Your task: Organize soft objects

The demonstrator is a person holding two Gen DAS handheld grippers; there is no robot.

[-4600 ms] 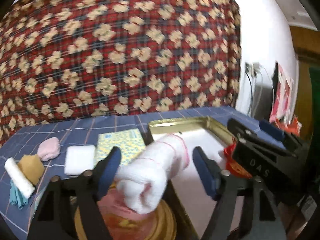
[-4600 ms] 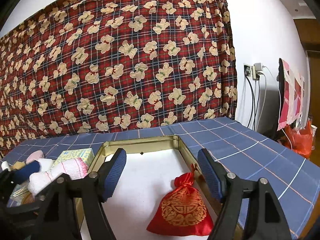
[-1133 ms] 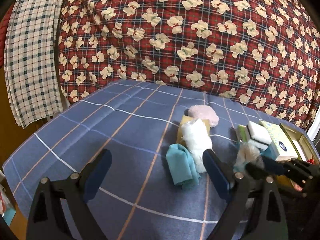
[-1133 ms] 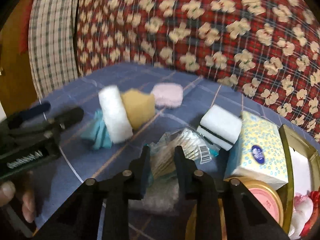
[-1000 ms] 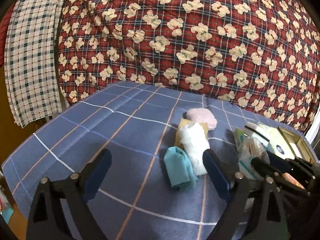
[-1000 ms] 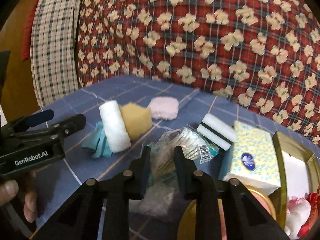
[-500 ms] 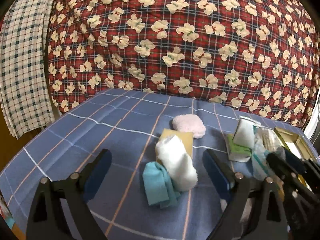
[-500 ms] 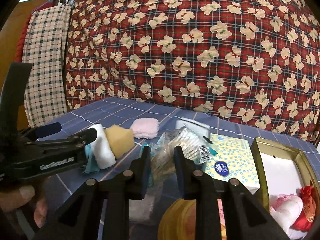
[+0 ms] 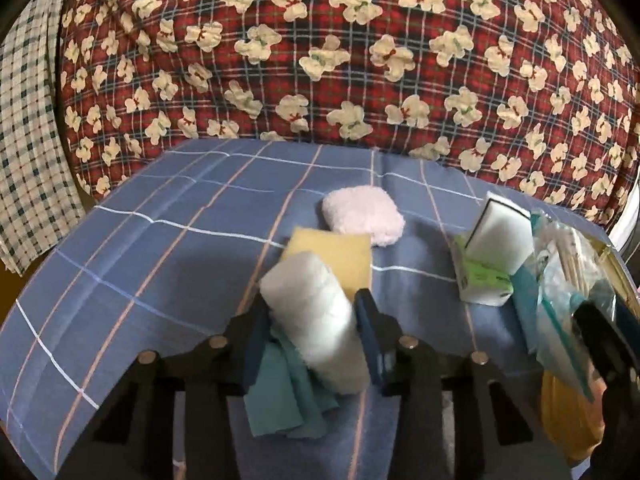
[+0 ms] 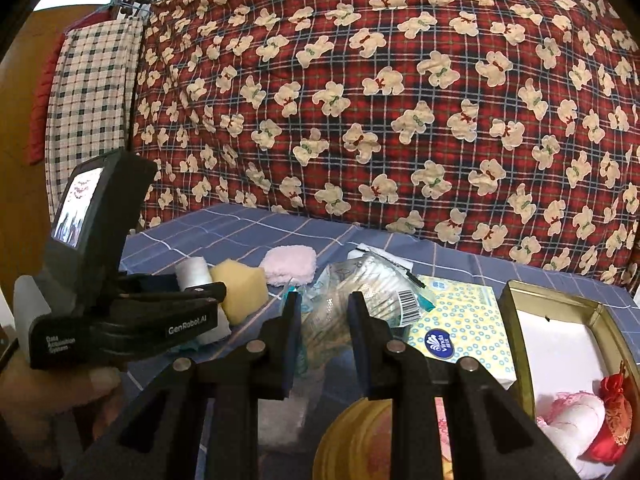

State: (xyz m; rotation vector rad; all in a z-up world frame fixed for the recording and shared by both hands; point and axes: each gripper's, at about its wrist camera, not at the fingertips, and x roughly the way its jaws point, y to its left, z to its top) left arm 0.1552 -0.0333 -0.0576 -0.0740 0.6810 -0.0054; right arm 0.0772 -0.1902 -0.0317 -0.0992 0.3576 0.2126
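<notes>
Left gripper (image 9: 310, 330): jaws just drawn in from wide, now clamped round the white roll (image 9: 316, 320), pads pressed against both its sides. Roll lying on the blue cloth (image 9: 160, 264), atop the teal rag (image 9: 284, 392), touching the yellow sponge (image 9: 340, 252); pink puff (image 9: 362, 220) just behind. Half a second back: same jaws spread wide, roll loose between them. Grasp looks made, lift not yet begun. Right gripper (image 10: 320, 320): narrow as before, pinched on the swab bag (image 10: 352, 300), held above the tissue box (image 10: 456, 328) and gold tin (image 10: 516, 308). In the tin: red pouch (image 10: 608, 428) and a white-pink bundle (image 10: 572, 420). Likely meaning: roll ready to carry across toward the tin, with the rag at risk of dragging along.
</notes>
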